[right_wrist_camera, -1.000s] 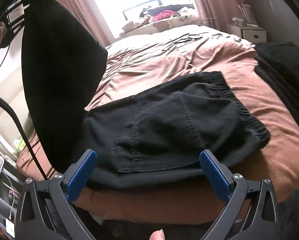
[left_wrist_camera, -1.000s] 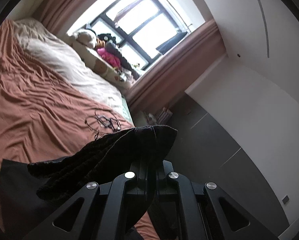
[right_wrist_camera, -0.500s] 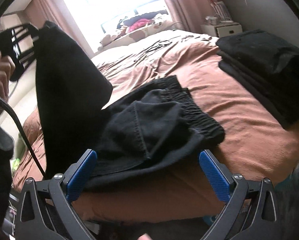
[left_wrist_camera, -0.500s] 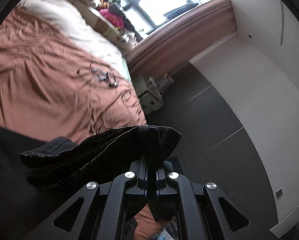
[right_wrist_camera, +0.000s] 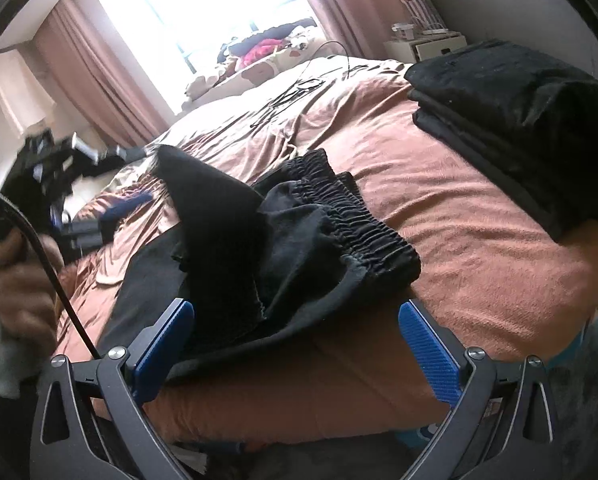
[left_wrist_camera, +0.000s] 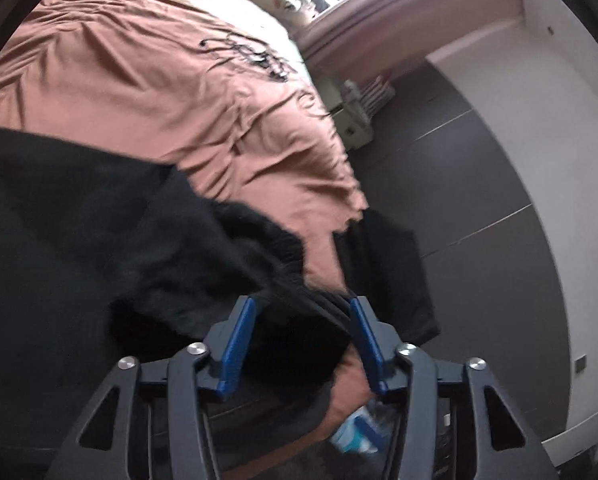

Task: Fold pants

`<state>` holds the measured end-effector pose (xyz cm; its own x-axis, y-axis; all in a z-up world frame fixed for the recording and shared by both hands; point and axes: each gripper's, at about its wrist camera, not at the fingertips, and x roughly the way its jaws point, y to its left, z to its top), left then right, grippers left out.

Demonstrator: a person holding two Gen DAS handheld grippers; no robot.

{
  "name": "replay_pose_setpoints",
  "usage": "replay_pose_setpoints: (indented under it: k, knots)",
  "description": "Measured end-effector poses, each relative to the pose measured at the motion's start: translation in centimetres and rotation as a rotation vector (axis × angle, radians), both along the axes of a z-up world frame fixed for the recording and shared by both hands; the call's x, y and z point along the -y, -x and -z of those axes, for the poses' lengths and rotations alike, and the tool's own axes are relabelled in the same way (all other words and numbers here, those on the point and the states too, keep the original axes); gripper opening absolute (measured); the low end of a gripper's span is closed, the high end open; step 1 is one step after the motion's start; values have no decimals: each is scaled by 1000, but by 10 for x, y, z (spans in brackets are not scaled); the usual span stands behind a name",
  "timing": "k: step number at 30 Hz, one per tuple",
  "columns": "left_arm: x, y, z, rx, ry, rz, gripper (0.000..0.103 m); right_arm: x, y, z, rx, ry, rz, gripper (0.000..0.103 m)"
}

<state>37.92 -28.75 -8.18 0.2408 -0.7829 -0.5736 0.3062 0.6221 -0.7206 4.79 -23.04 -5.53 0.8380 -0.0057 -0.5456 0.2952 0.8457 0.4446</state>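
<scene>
Letting go was the step in hand: the left hand-held gripper point(left_wrist_camera: 303, 328) hung low over the black pants point(right_wrist_camera: 299, 248) with its jaws opening, blue pads parted, and dark cloth lay loosely between them, though whether any of it touched a pad could not be told through the blur. The pants lay on the brown bed cover point(right_wrist_camera: 459, 216) near the bed's near edge, folded over on themselves, the gathered elastic waistband point(right_wrist_camera: 359, 216) on the right and a flap of leg cloth draped across the top from the left. In the right wrist view the person's hand point(right_wrist_camera: 15, 288) showed at the far left, wrapped round the left tool's handle, blurred.

The right hand-held gripper point(right_wrist_camera: 295, 344) stood wide open just short of the bundle's near edge, with nothing in it and its pads clear of the cloth.

To the right on the bed sat a stack of dark folded garments point(right_wrist_camera: 515, 120), well apart from the pants. A tangle of black cable point(left_wrist_camera: 255, 52) lay farther up the cover.

By my reading the fold was laid but untidy: the top flap sat crooked and peaked. The next move probably called for drawing the left tool clear without dragging the cloth, then flattening or squaring the bundle, perhaps before carrying it to the stack.
</scene>
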Motion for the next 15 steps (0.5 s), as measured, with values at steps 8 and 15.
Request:
replay_pose_setpoints:
  k: [8, 15]
  knots:
    - [-50, 2, 15, -34, -62, -15, 71, 1, -2, 6, -26, -24, 26, 103]
    - [-86, -3, 28, -49, -118, -25, 81, -2, -2, -2, -22, -25, 30, 103]
